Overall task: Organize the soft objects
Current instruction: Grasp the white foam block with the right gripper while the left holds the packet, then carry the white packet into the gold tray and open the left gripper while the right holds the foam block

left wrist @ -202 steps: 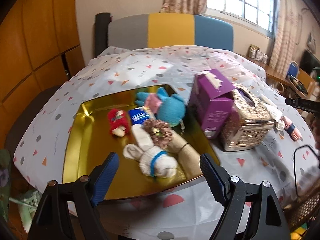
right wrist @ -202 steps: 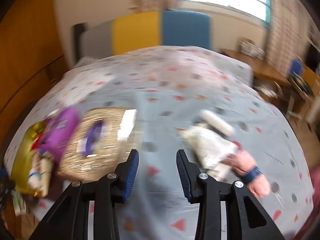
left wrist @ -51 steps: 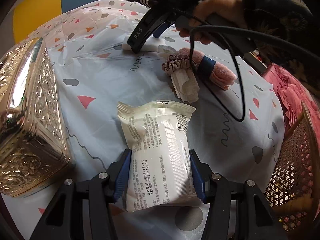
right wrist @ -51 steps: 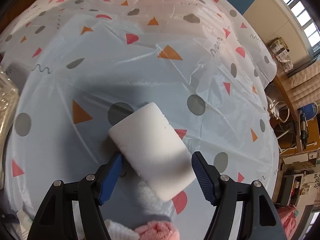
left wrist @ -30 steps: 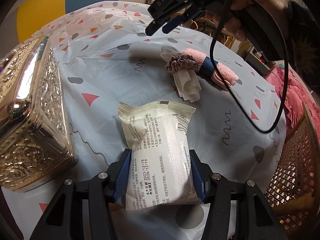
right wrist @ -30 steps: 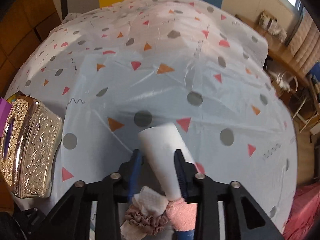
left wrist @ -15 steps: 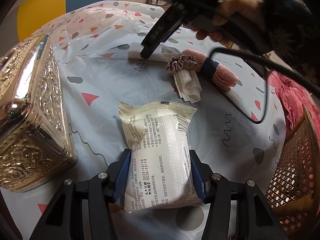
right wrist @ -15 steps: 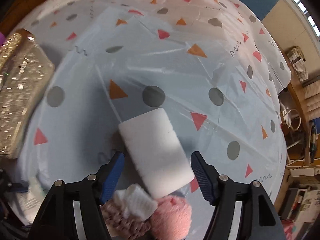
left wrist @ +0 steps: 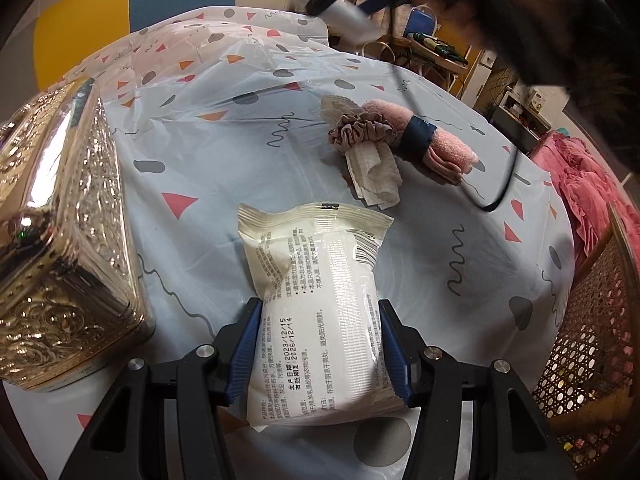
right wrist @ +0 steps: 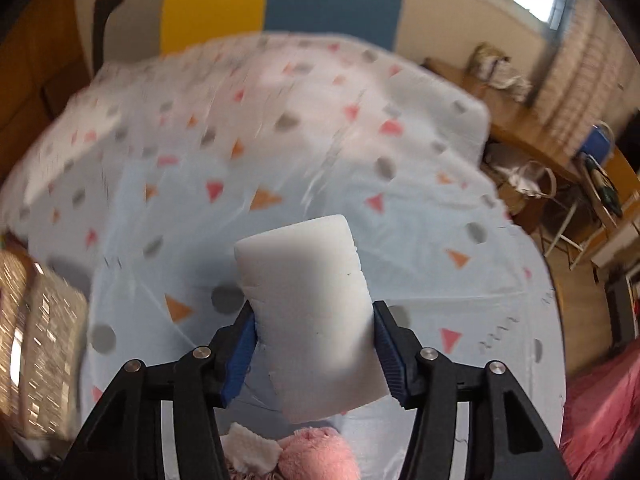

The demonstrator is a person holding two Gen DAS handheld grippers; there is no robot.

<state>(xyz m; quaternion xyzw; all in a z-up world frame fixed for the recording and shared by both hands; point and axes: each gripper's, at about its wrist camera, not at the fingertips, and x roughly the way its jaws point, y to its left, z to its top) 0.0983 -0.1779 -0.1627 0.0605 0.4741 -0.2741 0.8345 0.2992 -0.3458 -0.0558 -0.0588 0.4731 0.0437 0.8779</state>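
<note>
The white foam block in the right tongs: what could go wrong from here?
1. The right tongs are closing on the white foam block near its lower end only; it may tilt or slip out.
2. The foam may dent under the blue pads.
3. The black cable hangs over the pink rolled towel and may drag it.

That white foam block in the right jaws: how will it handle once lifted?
The white foam block looks light and spongy, with nicked edges, so it probably dents under the closing jaws. Its matte faces likely grip well. Held at its lower half, it may tilt a little.
</note>
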